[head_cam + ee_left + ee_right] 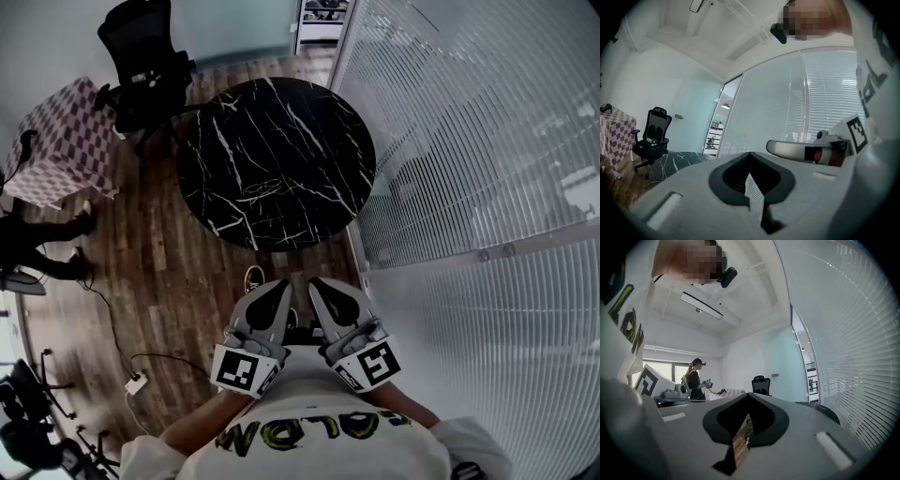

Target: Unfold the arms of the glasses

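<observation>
Clenched on nothing: left gripper (750,157) with jaws tip to tip, right gripper (749,397) the same, only a thin slit between each pair. Held side by side against the chest, almost touching each other, tips pointing forward over the floor (159,281).

Well ahead of the tips, a round black table (309,112). On its marble top, toward the side nearer the fingers, the glasses (265,190), thin and faint against the dark surface. Too small to tell whether the arms lie folded or open. Farther out and left of the fingers, a chair (141,56).

Judged not begun: no contact with the glasses, neither arm taken. Left to do: reach forward, open the jaws, steady the frame with one gripper, swing each arm out with the other.
</observation>
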`<state>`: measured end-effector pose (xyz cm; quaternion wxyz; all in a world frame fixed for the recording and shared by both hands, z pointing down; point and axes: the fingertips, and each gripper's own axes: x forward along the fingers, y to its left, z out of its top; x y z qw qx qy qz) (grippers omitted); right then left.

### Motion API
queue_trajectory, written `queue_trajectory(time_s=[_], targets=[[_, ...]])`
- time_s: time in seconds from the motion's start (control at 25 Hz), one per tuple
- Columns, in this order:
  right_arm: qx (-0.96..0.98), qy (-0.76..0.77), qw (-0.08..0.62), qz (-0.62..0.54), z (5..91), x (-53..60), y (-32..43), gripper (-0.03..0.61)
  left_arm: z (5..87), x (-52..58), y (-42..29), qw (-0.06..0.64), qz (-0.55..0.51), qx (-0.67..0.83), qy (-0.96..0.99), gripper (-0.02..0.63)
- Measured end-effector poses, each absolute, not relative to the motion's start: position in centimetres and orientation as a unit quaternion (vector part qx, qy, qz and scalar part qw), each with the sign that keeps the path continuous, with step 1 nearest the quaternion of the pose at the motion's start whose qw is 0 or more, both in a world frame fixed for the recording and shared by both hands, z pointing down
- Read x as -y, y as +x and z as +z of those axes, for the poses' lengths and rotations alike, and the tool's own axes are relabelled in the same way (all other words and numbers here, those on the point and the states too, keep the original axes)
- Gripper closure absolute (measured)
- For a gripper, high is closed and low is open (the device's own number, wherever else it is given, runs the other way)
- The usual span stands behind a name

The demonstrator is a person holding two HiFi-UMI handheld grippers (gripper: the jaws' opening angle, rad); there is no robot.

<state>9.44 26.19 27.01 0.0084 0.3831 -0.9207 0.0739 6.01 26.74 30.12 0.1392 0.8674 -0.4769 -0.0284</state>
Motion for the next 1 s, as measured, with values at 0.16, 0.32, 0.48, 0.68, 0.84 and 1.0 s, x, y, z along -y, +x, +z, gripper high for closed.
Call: queue_trajectory(time_s=[0.16, 0.32, 0.48, 0.68, 0.84, 1.0], targets=[[0.919, 0.385, 0.012, 0.081, 27.7, -24.0, 8.8, 0.575, 30.9, -24.5, 5.5, 0.148, -0.028, 0.472, 0.869, 0.612], [0.917, 0.391, 0.016, 0.080, 28.1, -20.9, 7.6, 0.575, 31.1, -21.4, 4.1, 0.148, -0.029, 0.469, 0.871, 0.612], [0.915, 0.394, 0.021, 0.083, 28.5, -17.2, 5.6, 0.575, 31.5, -17.7, 2.2, 0.152, -0.026, 0.463, 0.873, 0.612], [0.914, 0.397, 0.025, 0.082, 28.5, -12.9, 2.4, 0.575, 31.2, -12.8, -1.1, 0.151, -0.028, 0.457, 0.876, 0.612], [0.909, 0.407, 0.025, 0.082, 28.4, -9.8, 0.3, 0.575, 31.1, -9.7, -3.4, 0.152, -0.028, 0.448, 0.880, 0.612], [0.904, 0.418, 0.027, 0.085, 28.7, -7.2, -1.2, 0.575, 31.6, -7.4, -4.9, 0.156, -0.023, 0.436, 0.886, 0.612]])
